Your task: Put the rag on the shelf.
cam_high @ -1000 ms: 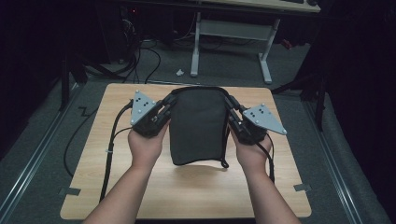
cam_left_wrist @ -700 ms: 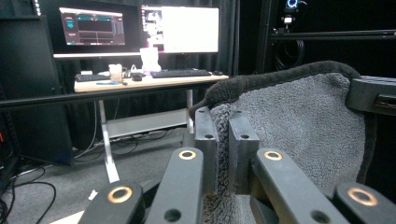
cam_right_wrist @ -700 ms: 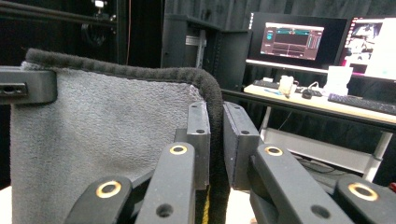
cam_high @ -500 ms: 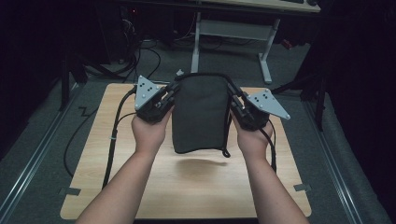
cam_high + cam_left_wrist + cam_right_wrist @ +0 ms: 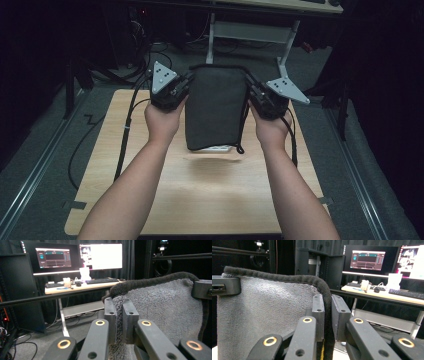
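Note:
A dark grey fleece towel (image 5: 215,107) with a black hem hangs folded above the wooden table (image 5: 200,200), held up by its two top corners. My left gripper (image 5: 184,86) is shut on the towel's top left corner, and in the left gripper view the towel (image 5: 162,315) spreads to the right of my left gripper (image 5: 119,315). My right gripper (image 5: 250,87) is shut on the top right corner; in the right gripper view the towel (image 5: 262,315) hangs to the left of my right gripper (image 5: 327,312). A white label (image 5: 220,148) peeks out at the lower edge.
Beyond the table stands a white-legged desk (image 5: 250,30) carrying monitors (image 5: 100,255) and a keyboard (image 5: 102,280). Black cables (image 5: 125,135) trail from the grippers over the table's left side. Grey carpet and floor rails (image 5: 35,175) flank the table.
Both grippers have lifted the towel higher off the table and moved it slightly away from the person; it now hangs free above its shadow.

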Demonstrator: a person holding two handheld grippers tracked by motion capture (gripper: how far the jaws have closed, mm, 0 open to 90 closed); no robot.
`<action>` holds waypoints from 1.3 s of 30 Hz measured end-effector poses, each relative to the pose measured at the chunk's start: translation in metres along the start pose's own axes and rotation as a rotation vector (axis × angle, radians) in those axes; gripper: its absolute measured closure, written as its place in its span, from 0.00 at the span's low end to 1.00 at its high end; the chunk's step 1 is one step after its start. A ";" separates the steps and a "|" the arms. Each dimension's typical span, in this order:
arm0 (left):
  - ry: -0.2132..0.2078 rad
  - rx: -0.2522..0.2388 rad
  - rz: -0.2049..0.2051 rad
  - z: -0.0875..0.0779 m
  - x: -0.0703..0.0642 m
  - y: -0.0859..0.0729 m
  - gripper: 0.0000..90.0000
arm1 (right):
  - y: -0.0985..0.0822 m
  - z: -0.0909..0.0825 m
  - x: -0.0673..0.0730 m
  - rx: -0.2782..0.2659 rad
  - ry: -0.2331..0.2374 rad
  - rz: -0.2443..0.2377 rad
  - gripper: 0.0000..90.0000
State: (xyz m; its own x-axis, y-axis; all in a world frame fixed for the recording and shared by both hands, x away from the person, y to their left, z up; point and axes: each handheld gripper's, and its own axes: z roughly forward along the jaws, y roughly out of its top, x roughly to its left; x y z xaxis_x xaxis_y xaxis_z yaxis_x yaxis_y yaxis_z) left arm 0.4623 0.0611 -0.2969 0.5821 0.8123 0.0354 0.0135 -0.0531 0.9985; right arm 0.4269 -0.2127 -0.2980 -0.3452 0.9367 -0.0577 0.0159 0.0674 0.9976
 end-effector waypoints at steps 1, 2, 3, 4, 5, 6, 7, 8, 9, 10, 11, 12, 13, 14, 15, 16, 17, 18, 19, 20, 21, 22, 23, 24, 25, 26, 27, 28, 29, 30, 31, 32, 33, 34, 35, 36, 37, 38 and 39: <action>0.003 0.003 0.004 0.003 0.002 0.000 0.94 | 0.000 0.003 -0.001 0.003 0.000 -0.003 0.92; 0.004 0.008 0.008 0.007 0.004 0.000 0.94 | 0.000 0.006 -0.003 0.007 -0.001 -0.006 0.92; 0.005 0.006 0.002 0.010 0.005 -0.001 0.94 | 0.000 0.010 -0.004 0.011 -0.002 -0.002 0.92; 0.004 0.013 -0.004 0.013 0.007 -0.002 0.94 | -0.001 0.013 -0.005 0.010 0.001 -0.004 0.92; 0.004 0.020 -0.009 0.017 0.009 -0.003 0.94 | -0.002 0.016 -0.007 0.015 0.001 0.000 0.92; 0.008 0.029 -0.010 0.020 0.011 -0.004 0.93 | -0.003 0.019 -0.008 0.021 -0.001 -0.005 0.92; 0.014 0.035 -0.006 0.023 0.013 -0.006 0.93 | -0.004 0.022 -0.010 0.025 0.001 -0.006 0.92; 0.014 0.047 0.000 0.026 0.014 -0.008 0.93 | -0.006 0.025 -0.011 0.031 0.001 -0.015 0.92; 0.012 0.059 0.001 0.030 0.015 -0.010 0.93 | -0.007 0.028 -0.012 0.039 -0.001 -0.025 0.92; 0.008 0.071 0.004 0.032 0.016 -0.013 0.93 | -0.008 0.030 -0.013 0.043 -0.001 -0.025 0.92; 0.005 0.080 0.006 0.035 0.018 -0.016 0.93 | -0.010 0.033 -0.014 0.047 -0.004 -0.032 0.92; 0.003 0.094 0.009 0.038 0.019 -0.019 0.93 | -0.012 0.035 -0.016 0.053 -0.005 -0.033 0.92; 0.002 0.107 0.012 0.041 0.020 -0.022 0.93 | -0.014 0.038 -0.018 0.060 -0.004 -0.040 0.92; 0.001 0.119 0.014 0.044 0.020 -0.025 0.93 | -0.017 0.041 -0.019 0.075 -0.002 -0.028 0.92; 0.001 0.129 0.017 0.046 0.021 -0.028 0.93 | -0.020 0.045 -0.021 0.085 -0.004 -0.031 0.92; 0.000 0.141 0.017 0.049 0.022 -0.031 0.92 | -0.023 0.048 -0.022 0.097 -0.005 -0.035 0.92; -0.004 0.147 0.013 0.052 0.023 -0.034 0.92 | -0.026 0.051 -0.024 0.106 -0.003 -0.039 0.92; -0.014 0.155 0.014 0.054 0.025 -0.037 0.92 | -0.029 0.054 -0.025 0.119 -0.004 -0.049 0.92; -0.020 0.163 0.017 0.055 0.027 -0.041 0.92 | -0.031 0.057 -0.027 0.128 -0.003 -0.049 0.92; -0.020 0.178 0.020 0.058 0.028 -0.045 0.91 | -0.034 0.060 -0.029 0.139 -0.001 -0.046 0.92; -0.022 0.196 0.014 0.060 0.030 -0.049 0.91 | -0.037 0.062 -0.030 0.150 0.001 -0.044 0.92; -0.025 0.205 0.002 0.062 0.031 -0.053 0.91 | -0.040 0.065 -0.030 0.162 0.003 -0.041 0.92; -0.027 0.217 -0.010 0.064 0.033 -0.057 0.91 | -0.042 0.067 -0.031 0.177 0.006 -0.048 0.92; -0.032 0.232 -0.022 0.066 0.035 -0.062 0.91 | -0.046 0.070 -0.031 0.191 0.006 -0.044 0.91; -0.036 0.244 -0.029 0.068 0.036 -0.066 0.91 | -0.048 0.072 -0.031 0.205 0.009 -0.039 0.91; -0.041 0.252 -0.040 0.069 0.038 -0.070 0.91 | -0.051 0.074 -0.032 0.213 0.013 -0.040 0.91; -0.043 0.264 -0.051 0.070 0.039 -0.075 0.91 | -0.054 0.075 -0.032 0.219 0.014 -0.039 0.91; -0.049 0.277 -0.059 0.071 0.041 -0.079 0.91 | -0.056 0.077 -0.032 0.229 0.018 -0.042 0.91; -0.055 0.284 -0.062 0.072 0.042 -0.083 0.91 | -0.059 0.078 -0.033 0.240 0.020 -0.040 0.91; -0.055 0.292 -0.062 0.072 0.042 -0.087 0.91 | -0.062 0.079 -0.033 0.253 0.021 -0.041 0.91; -0.059 0.303 -0.067 0.073 0.042 -0.090 0.91 | -0.065 0.080 -0.034 0.259 0.026 -0.040 0.91; -0.063 0.312 -0.072 0.074 0.043 -0.093 0.91 | -0.069 0.081 -0.034 0.270 0.031 -0.032 0.91; -0.065 0.317 -0.074 0.074 0.043 -0.096 0.91 | -0.072 0.081 -0.035 0.280 0.034 -0.031 0.91; -0.068 0.323 -0.081 0.075 0.043 -0.100 0.92 | -0.076 0.081 -0.036 0.292 0.040 -0.024 0.91; -0.072 0.331 -0.085 0.075 0.043 -0.103 0.92 | -0.080 0.082 -0.037 0.304 0.044 -0.020 0.91; -0.072 0.337 -0.087 0.075 0.042 -0.106 0.92 | -0.083 0.082 -0.037 0.311 0.046 -0.018 0.91; -0.074 0.344 -0.089 0.075 0.042 -0.109 0.92 | -0.086 0.082 -0.038 0.316 0.052 -0.006 0.91; -0.077 0.351 -0.091 0.075 0.041 -0.112 0.93 | -0.089 0.081 -0.038 0.323 0.056 0.000 0.91; -0.079 0.352 -0.092 0.074 0.041 -0.115 0.93 | -0.092 0.081 -0.039 0.327 0.061 0.005 0.91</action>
State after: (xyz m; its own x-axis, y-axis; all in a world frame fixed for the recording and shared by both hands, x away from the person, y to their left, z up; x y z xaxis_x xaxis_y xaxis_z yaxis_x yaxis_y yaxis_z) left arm 0.5450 0.0573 -0.4134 0.6264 0.7763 -0.0709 0.3397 -0.1900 0.9212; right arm 0.5149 -0.2275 -0.3904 -0.4000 0.9156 -0.0405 0.3146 0.1787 0.9322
